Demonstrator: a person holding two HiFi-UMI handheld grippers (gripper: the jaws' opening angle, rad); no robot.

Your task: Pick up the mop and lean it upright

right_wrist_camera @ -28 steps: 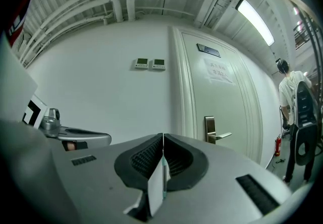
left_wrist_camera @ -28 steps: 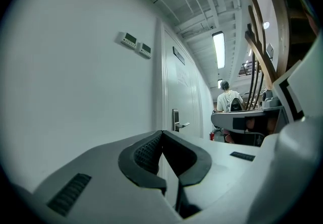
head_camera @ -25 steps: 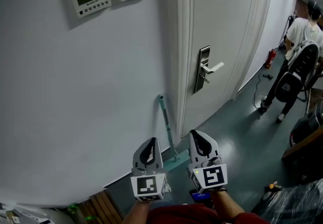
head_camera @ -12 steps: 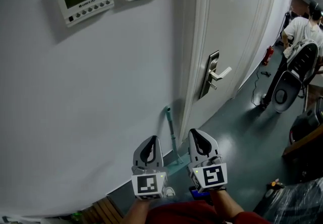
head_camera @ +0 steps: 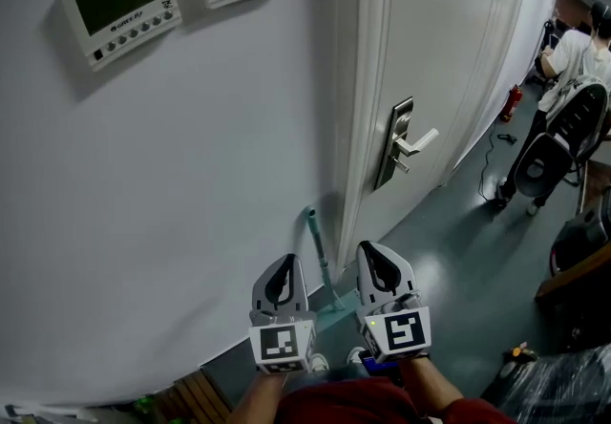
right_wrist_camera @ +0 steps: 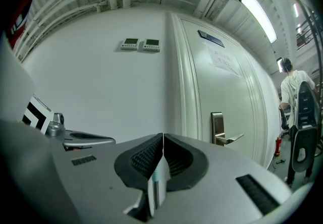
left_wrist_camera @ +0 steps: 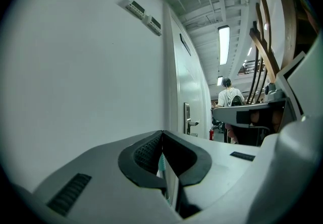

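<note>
The teal-handled mop [head_camera: 319, 258] leans near-upright against the white wall [head_camera: 191, 174].

The wall [head_camera: 191, 174] is smooth, matt white paint. To its right, the door [head_camera: 449, 78] has a slightly glossier white finish and carries a brushed metal handle plate [head_camera: 401, 140]. The floor [head_camera: 449, 250] is dark green and glossy, catching reflections. The mop [head_camera: 316, 243] has a teal grip, probably plastic, though it shows small. The left gripper [head_camera: 284, 269] and right gripper [head_camera: 372, 252] have matt grey plastic shells and black ribbed pads [left_wrist_camera: 146, 150]. At near left, the slats [head_camera: 196, 393] look like wood.
</note>
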